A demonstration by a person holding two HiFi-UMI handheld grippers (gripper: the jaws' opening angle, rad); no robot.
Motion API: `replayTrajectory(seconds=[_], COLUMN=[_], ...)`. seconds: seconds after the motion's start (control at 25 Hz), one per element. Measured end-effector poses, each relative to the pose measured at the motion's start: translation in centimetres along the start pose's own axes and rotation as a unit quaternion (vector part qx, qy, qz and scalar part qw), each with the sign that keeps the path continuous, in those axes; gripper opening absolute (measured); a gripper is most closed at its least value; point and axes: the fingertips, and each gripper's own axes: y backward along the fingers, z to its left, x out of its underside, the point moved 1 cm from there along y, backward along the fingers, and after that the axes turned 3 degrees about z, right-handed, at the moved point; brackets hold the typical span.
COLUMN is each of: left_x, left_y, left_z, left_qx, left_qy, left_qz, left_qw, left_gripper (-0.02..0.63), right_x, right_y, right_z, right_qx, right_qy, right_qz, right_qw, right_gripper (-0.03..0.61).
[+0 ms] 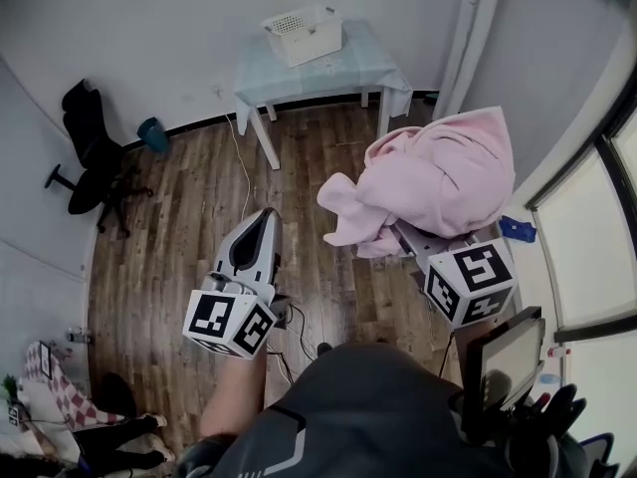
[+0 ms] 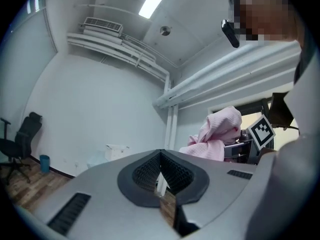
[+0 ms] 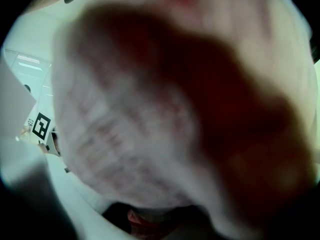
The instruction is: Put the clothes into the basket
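Note:
A bulky pink garment (image 1: 438, 182) is bunched over my right gripper (image 1: 408, 237) and held up above the wood floor. The cloth covers the jaws, and in the right gripper view it fills the picture (image 3: 150, 109). The left gripper view shows the same garment (image 2: 217, 134) at the right. My left gripper (image 1: 266, 215) hangs lower and to the left of the garment, its jaws shut with nothing between them (image 2: 160, 159). A white basket (image 1: 302, 34) stands on a small table (image 1: 348, 68) against the far wall, well beyond both grippers.
A black office chair (image 1: 95, 147) and a blue bin (image 1: 152, 133) stand at the left wall. A white cable (image 1: 244, 167) runs over the floor from the table. A window lines the right side, with a dark screen (image 1: 508, 361) near my right arm.

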Motion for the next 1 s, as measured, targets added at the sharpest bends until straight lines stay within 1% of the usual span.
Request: replayTrajectory(seconds=[0.04, 0.12, 0.36, 0.48, 0.6, 0.8, 1.0], left_x=[-0.1, -0.6, -1.1, -1.6, -1.9, -2.0, -1.3], left_y=[0.2, 0.3, -0.4, -0.4, -0.8, -1.2, -1.4], left_z=[0.7, 2.3, 3.0, 6.1, 8.9, 9.6, 9.8], left_qx=[0.002, 0.002, 0.008, 0.008, 0.006, 0.011, 0.012], left_qy=[0.011, 0.015, -0.007, -0.009, -0.007, 0.005, 0.004], left_qz=[-0.002, -0.003, 0.001, 0.003, 0.004, 0.003, 0.005], left_qw=[0.9999, 0.9999, 0.9999, 0.9999, 1.0, 0.9999, 0.9999], left_gripper=[0.008, 0.008, 0.008, 0.008, 0.008, 0.008, 0.008], right_x=[-0.4, -1.2, -1.4, -2.2, -2.2, -2.3, -1.6], right_y=[-0.4, -1.6, -2.3, -4.6, -6.8, -6.8, -7.0], right_z=[0.4, 1.2, 1.1, 2.8, 3.9, 3.7, 3.5], right_qx=[0.001, 0.003, 0.008, 0.016, 0.019, 0.024, 0.024], right_qy=[0.001, 0.005, 0.001, 0.004, -0.008, -0.011, -0.017], right_qz=[0.0, 0.002, 0.0, 0.001, 0.008, 0.006, 0.009], right_qw=[1.0, 1.0, 1.0, 1.0, 1.0, 1.0, 1.0], right_gripper=[0.36, 0.36, 0.36, 0.36, 0.36, 0.36, 0.36])
